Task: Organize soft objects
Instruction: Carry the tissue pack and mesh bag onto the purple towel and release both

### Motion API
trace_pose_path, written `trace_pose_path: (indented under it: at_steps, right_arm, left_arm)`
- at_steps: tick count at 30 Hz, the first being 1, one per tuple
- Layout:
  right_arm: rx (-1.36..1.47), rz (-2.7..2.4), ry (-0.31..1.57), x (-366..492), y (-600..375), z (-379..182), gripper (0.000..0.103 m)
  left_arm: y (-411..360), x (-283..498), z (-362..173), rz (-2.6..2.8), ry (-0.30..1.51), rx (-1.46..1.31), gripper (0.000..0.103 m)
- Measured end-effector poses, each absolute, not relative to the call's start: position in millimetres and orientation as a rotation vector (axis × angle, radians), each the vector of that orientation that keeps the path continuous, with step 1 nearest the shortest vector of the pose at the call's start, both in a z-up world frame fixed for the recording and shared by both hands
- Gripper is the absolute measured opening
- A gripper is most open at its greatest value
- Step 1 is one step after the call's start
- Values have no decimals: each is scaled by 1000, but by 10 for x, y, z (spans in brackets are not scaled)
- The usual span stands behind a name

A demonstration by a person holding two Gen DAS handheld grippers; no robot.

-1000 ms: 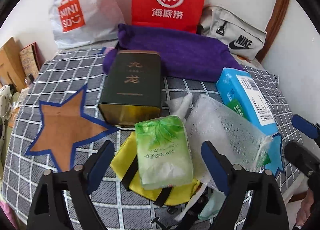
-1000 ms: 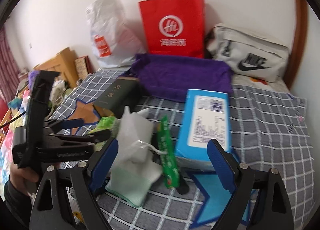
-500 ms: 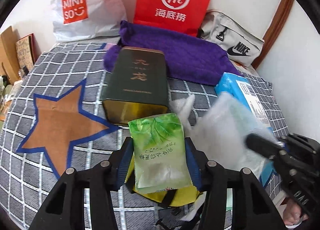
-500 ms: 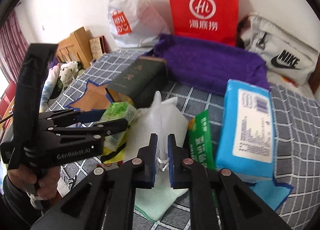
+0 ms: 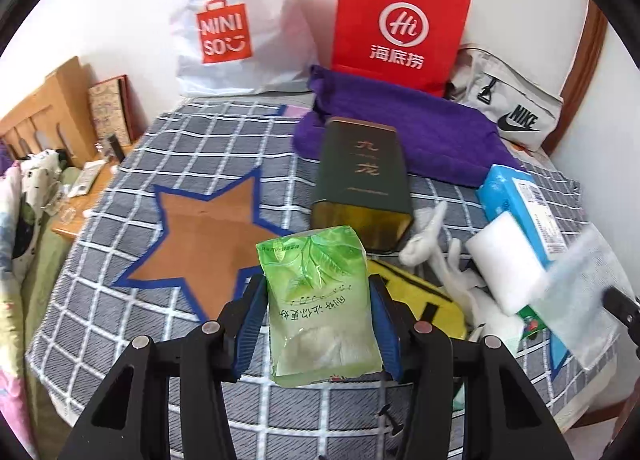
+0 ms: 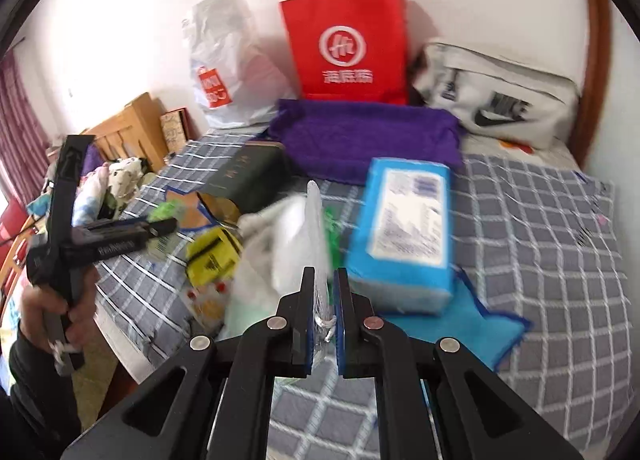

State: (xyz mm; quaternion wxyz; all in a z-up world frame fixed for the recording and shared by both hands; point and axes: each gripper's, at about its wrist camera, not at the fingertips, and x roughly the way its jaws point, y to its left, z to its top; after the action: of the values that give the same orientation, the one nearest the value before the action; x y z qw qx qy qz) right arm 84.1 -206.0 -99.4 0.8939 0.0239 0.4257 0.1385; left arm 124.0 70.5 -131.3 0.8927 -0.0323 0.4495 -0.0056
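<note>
Tissues [image 5: 320,300] are standing lengthwise between the left gripper's [image 5: 318,324] clamping jaws just in front of the green tin [image 5: 362,179], while the right gripper [image 6: 323,312] is pinching a mesh bag [image 6: 312,244] beyond it.

We see bright, even daylight with soft shadows. Fisheye bending curves both views inside dark corners. Ahead of the right gripper [image 6: 323,314] motion blur smears everything; the left view stays mostly sharp.
</note>
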Motion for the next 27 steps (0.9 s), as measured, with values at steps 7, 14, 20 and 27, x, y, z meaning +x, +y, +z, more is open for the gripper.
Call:
trace_pose_path:
  at_steps: [7, 14, 20, 27]
  right_arm:
    - [78, 189, 992, 566, -2498, -1392, 12]
    - [13, 135, 1007, 494, -2612, -1683, 75]
    - [20, 207, 1041, 522, -2511, -1798, 81]
    - [-108, 192, 1067, 526, -2158, -2049, 89]
  left_arm:
    - [842, 1170, -1428, 61, 957, -67, 48]
    - [921, 1203, -1613, 87, 999, -63, 48]
    - [956, 1233, -1693, 82, 1021, -90, 49]
    - [1001, 1223, -1721, 96, 1035, -86, 49]
